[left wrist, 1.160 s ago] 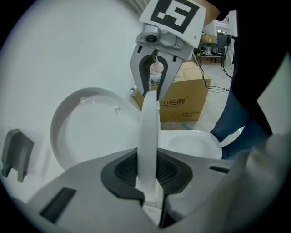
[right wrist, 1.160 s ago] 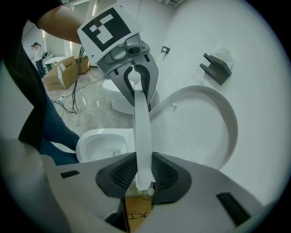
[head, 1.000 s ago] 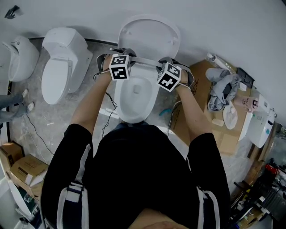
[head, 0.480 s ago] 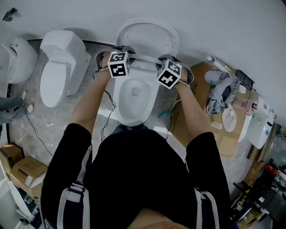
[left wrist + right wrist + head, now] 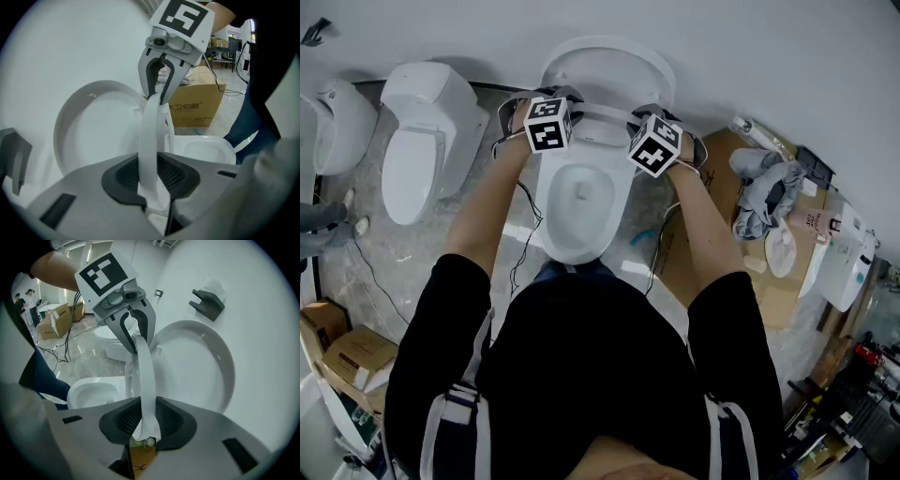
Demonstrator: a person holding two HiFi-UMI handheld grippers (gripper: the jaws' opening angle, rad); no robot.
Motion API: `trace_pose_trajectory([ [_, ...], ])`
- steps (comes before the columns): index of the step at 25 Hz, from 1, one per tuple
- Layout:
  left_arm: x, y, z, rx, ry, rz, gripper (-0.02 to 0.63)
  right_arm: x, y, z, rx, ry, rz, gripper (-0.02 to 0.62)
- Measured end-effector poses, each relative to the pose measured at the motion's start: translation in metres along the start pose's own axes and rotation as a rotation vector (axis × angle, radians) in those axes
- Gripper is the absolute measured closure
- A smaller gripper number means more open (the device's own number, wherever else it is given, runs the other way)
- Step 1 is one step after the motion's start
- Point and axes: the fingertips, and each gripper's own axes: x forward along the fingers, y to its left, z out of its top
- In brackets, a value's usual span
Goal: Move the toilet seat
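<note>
Here, at far left, a neighbouring toilet point(image 5: 417, 141) stands apart from ours. Our left gripper point(image 5: 151, 174) has its fingers point(image 5: 124, 177) just easing wider, yet we still pinch the white toilet seat point(image 5: 151, 136) between them. The seat stands on edge, nearly upright, between the raised lid point(image 5: 609, 64) and the bowl point(image 5: 579, 202). Our right gripper point(image 5: 147, 420) clamps the same rim. Rightward, flattened cardboard point(image 5: 769, 281) carries a grey cloth point(image 5: 764, 187), well apart from the seat.
</note>
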Motion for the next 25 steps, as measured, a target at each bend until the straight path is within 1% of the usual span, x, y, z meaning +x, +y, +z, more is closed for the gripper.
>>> trace_pose_trajectory([
  [25, 0.021, 0.043, -0.002, -0.053, 0.011, -0.029, 0.499, 0.023, -0.050, 0.003, 0.049, 0.019, -0.047, 0.500],
])
